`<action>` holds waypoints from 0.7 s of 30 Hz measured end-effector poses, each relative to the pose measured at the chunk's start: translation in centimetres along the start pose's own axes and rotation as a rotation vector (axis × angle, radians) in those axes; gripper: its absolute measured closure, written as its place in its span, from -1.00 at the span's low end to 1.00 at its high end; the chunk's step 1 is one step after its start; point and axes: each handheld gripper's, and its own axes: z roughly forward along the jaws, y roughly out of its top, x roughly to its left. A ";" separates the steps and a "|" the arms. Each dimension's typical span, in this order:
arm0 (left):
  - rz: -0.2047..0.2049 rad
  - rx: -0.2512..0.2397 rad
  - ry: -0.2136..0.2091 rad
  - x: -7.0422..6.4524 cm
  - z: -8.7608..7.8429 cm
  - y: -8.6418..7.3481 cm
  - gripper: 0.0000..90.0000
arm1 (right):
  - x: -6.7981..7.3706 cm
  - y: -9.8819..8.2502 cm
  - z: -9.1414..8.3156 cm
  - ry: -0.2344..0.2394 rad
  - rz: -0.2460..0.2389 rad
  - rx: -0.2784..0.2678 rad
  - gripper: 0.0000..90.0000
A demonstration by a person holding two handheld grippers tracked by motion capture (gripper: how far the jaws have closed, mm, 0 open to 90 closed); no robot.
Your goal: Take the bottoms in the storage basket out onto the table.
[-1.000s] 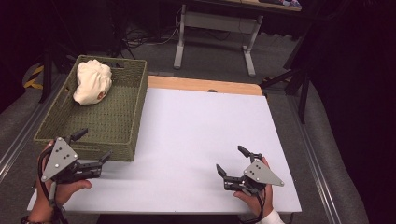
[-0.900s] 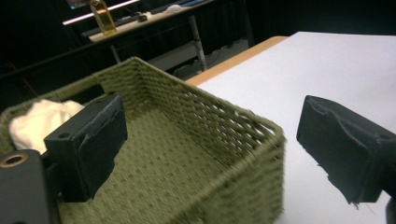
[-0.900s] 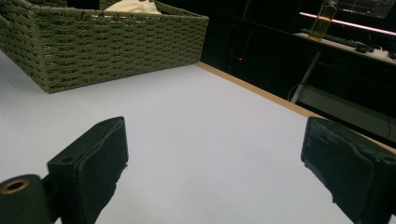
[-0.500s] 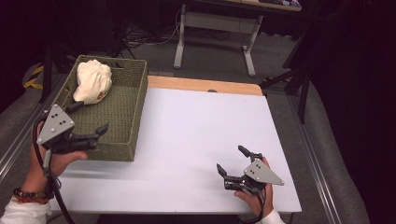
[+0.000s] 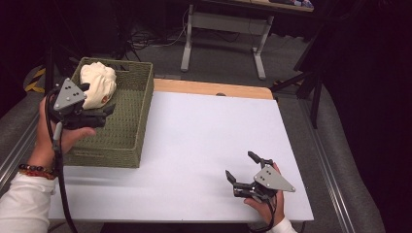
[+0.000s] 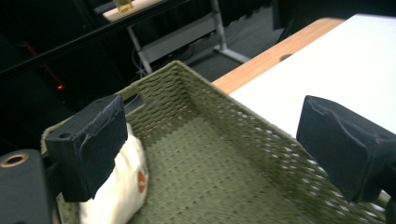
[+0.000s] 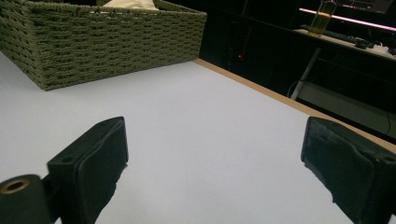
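Observation:
A green woven basket (image 5: 127, 131) stands on the left part of the white table (image 5: 204, 131). A cream cloth bag (image 5: 99, 80) lies in its far end. My left gripper (image 5: 97, 99) hovers open over the basket, close to the bag. In the left gripper view the jaws (image 6: 217, 149) stand wide apart above the basket's floor (image 6: 210, 177), with the bag (image 6: 123, 186) just beside the left jaw and nothing between them. My right gripper (image 5: 241, 165) rests open near the table's front right edge. Its own view shows the jaws (image 7: 215, 172) wide over bare table, with the basket (image 7: 102, 42) farther off.
A wooden strip (image 5: 214, 89) runs along the table's far edge. Behind it stands a grey desk frame (image 5: 223, 29) on the floor. Metal rails (image 5: 335, 165) flank the table. A bottle (image 7: 322, 16) stands on a dark shelf beyond the table.
My left gripper has lifted from the table's front left and moved forward over the basket, ending next to the bag. The right gripper has stayed put.

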 end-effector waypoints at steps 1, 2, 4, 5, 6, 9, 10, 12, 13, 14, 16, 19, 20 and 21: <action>-0.007 0.004 -0.005 0.2 0.2 0.1 -0.79 | 0.0 0.0 0.0 0.001 0.000 -0.002 -0.82; -0.018 0.004 -0.008 0.5 0.5 0.2 -0.79 | 0.0 0.0 0.0 0.001 0.000 -0.001 -0.82; -0.020 0.012 -0.003 0.7 0.8 0.3 -0.79 | 0.0 0.0 0.0 0.002 0.000 0.000 -0.82; -0.010 0.029 0.006 0.9 1.2 0.5 -0.79 | 0.0 0.0 0.0 0.002 0.000 -0.001 -0.82; -0.014 0.046 0.014 1.3 1.9 0.8 -0.79 | 0.0 0.0 0.1 0.003 -0.002 0.003 -0.82; -0.023 0.061 0.006 1.8 2.4 1.1 -0.79 | 0.0 -0.1 0.1 0.004 -0.003 0.004 -0.82; -0.026 0.086 0.021 2.4 3.1 1.4 -0.79 | 0.0 -0.1 0.1 0.004 -0.003 0.007 -0.82; -0.027 0.100 0.034 2.9 3.8 1.5 -0.79 | 0.0 -0.2 0.2 0.005 0.001 0.010 -0.82; -0.032 0.118 0.042 3.3 4.3 1.6 -0.79 | 0.0 -0.2 0.2 0.004 0.000 0.011 -0.82; -0.029 0.130 0.043 3.5 4.5 1.7 -0.79 | 0.0 -0.2 0.2 0.005 -0.001 0.013 -0.82; -0.041 0.142 0.047 4.2 5.3 1.8 -0.79 | 0.0 -0.2 0.3 0.005 -0.001 0.013 -0.82; -0.043 0.157 0.051 4.7 6.0 2.0 -0.79 | -0.1 -0.2 0.3 0.004 -0.001 0.013 -0.82; -0.048 0.161 0.052 4.8 6.3 2.1 -0.79 | -0.1 -0.2 0.3 0.004 -0.001 0.013 -0.82; -0.055 0.165 0.052 5.0 6.8 2.1 -0.79 | -0.1 -0.2 0.3 0.003 0.001 0.014 -0.82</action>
